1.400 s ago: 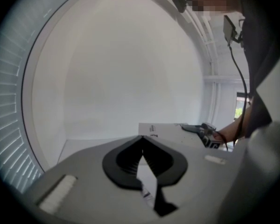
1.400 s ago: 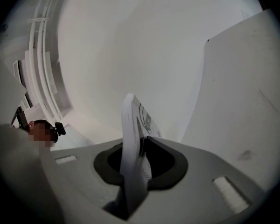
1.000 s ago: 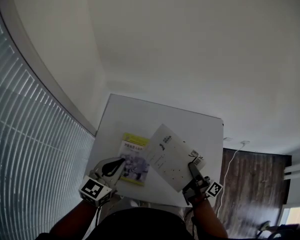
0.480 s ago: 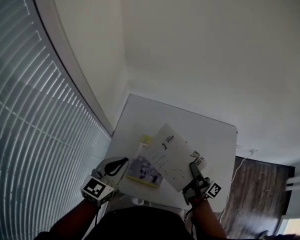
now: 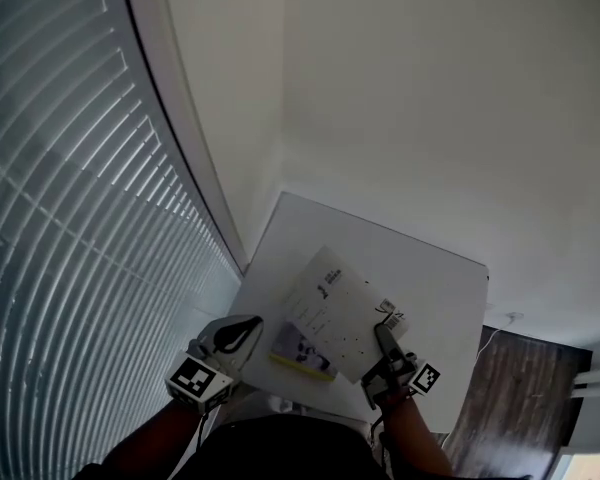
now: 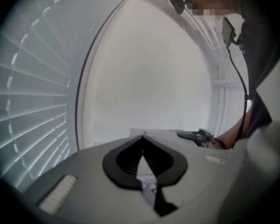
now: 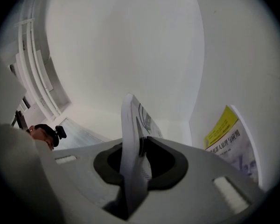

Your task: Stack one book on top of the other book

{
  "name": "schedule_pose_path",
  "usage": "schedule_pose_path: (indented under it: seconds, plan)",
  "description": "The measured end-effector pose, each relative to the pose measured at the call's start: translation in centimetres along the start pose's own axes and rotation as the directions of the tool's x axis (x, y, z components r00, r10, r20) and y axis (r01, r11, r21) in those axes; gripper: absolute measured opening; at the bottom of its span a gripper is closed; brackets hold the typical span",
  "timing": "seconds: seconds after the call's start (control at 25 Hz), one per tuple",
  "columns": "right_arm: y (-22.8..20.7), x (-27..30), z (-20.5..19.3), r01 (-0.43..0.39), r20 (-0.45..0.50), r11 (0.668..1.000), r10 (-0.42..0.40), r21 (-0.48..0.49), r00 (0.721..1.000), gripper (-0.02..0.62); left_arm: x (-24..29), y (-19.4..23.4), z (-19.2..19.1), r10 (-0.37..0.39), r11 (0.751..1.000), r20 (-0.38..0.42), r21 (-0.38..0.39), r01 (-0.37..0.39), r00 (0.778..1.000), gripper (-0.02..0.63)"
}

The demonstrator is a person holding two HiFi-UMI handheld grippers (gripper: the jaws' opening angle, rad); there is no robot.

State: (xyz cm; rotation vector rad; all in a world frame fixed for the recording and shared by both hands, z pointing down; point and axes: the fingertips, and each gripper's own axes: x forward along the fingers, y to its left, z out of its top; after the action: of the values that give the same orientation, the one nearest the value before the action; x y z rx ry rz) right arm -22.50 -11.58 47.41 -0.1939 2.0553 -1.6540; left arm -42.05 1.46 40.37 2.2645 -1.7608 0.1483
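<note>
In the head view, the white book is held tilted above the table by the right gripper, and the yellow book, lying flat beneath, is partly covered by it. The left gripper is seen near the yellow book. In the left gripper view, its jaws are shown pressed together on nothing. In the right gripper view, the white book's edge is pinched between the jaws. With only 1 edge gripped, the book could sag or slip and be landed askew, overhanging the yellow book.
</note>
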Motion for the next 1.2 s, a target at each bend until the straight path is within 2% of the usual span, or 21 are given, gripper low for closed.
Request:
schedule_pose_path:
  seconds: [0.44,1.2]
  plan:
    - [-1.9,2.0,-2.6,0.0,-0.053,0.999,0.002,0.05,0.999,0.066,-0.5,0.4,-1.0,0.009,1.0,-0.021,0.016,-0.009,1.0,0.006]
    - [-6.3,2.3,-4.8,0.106,-0.119,0.987,-0.092,0.117,0.989,0.07,-1.7,1.5,-2.6,0.044,0.999,-0.05,-0.001,-0.044,0.998,0.006]
